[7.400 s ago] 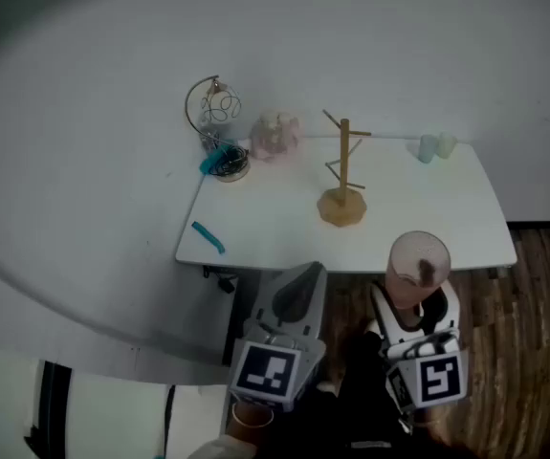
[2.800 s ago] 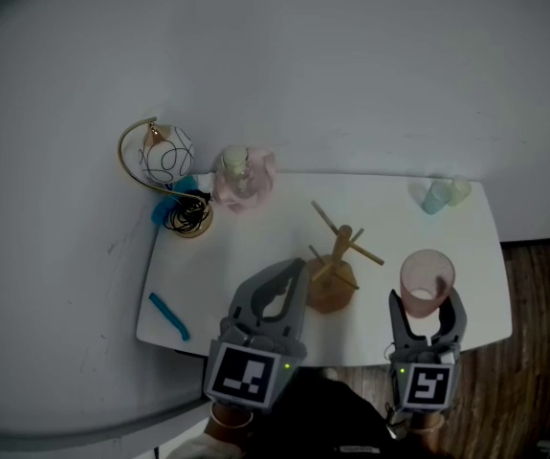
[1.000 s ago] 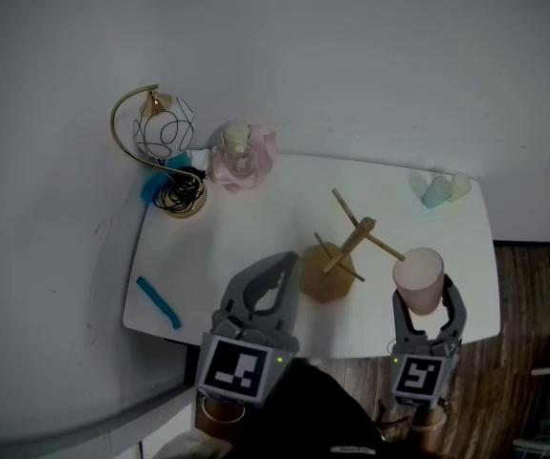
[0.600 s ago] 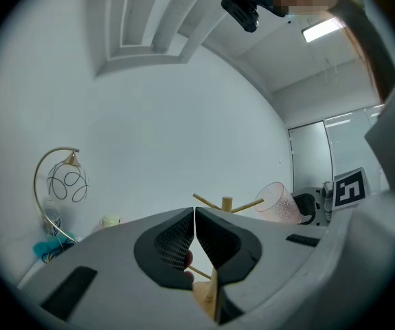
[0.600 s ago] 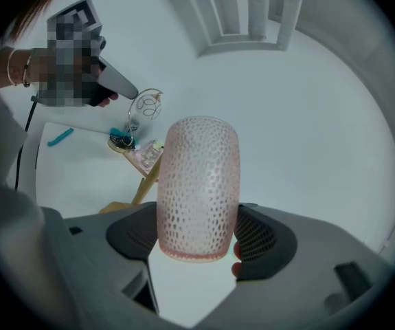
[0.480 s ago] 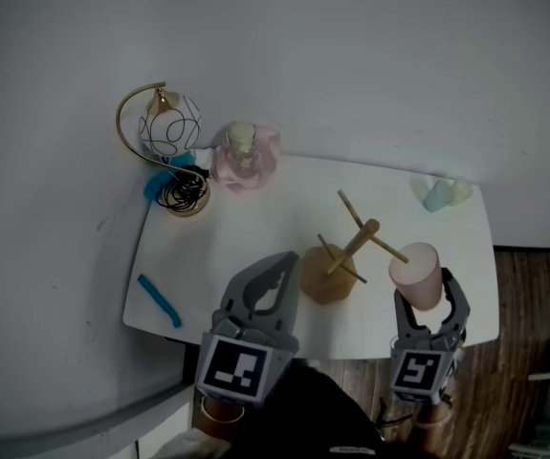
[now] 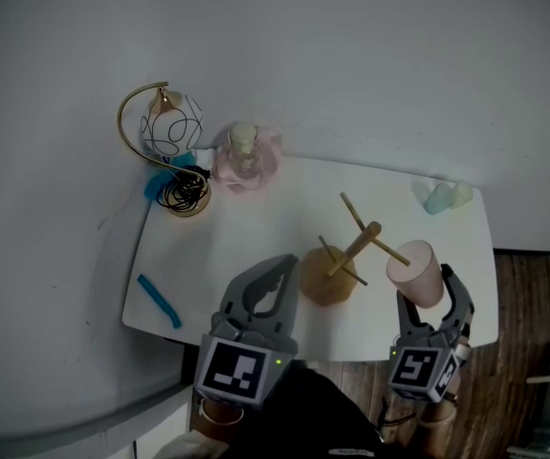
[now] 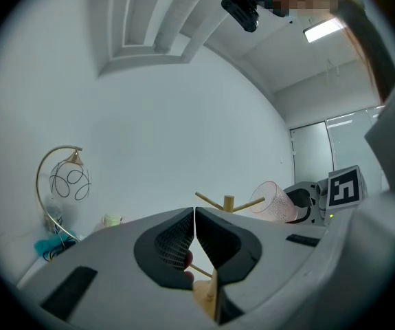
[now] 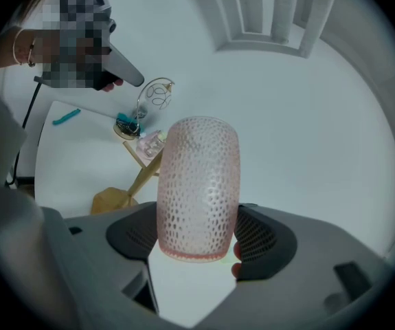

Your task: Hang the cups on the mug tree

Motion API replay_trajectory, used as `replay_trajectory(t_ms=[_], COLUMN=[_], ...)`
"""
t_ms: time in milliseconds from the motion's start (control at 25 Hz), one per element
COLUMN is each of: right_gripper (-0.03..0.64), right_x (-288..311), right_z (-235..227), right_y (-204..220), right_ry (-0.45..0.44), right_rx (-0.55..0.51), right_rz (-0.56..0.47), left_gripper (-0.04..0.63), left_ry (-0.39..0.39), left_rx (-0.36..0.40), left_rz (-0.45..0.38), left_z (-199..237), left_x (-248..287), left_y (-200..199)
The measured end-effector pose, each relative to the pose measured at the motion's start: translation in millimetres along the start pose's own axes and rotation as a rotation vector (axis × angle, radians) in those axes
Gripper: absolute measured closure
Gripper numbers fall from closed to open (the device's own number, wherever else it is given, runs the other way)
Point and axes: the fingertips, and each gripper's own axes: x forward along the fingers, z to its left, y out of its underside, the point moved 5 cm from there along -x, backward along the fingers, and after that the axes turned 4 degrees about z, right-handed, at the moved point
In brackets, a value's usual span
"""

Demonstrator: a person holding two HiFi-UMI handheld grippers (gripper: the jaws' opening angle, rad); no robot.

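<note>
A wooden mug tree stands on the white table, near its front edge. My right gripper is shut on a pink dimpled cup, which is tilted left with its mouth at the tip of the tree's right peg. In the right gripper view the cup sits between the jaws of that gripper, and the tree lies beyond it. My left gripper is shut and empty, just left of the tree's base. In the left gripper view the jaws of that gripper meet, with the tree and cup behind.
Two small pale cups stand at the table's back right corner. A gold arc lamp with a wire globe and a pink bottle are at the back left. A blue stick lies front left. Wooden floor shows on the right.
The view closed in on the table. Over the last second the right gripper tipped the pink cup leftward, bringing its mouth to the tree's right peg. The left gripper stayed put.
</note>
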Motion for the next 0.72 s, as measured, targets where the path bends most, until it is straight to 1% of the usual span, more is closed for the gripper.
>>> replay_trajectory(t_ms=[240, 720], right_gripper=[0.281, 0.282], right_x=[5.3, 14.4], right_z=[-1.8, 0.8], right_y=[-5.8, -15.9], right_ry=[0.007, 0.002], right_rx=[-0.067, -0.243], right_rz=[0.01, 0.065], left_gripper=[0.588, 0.588], left_ry=[0.0, 0.004], left_rx=[-0.003, -0.029], left_rz=[0.004, 0.007], left_z=[2.8, 15.7], left_x=[-2.1, -6.8], left_y=[2.0, 8.8])
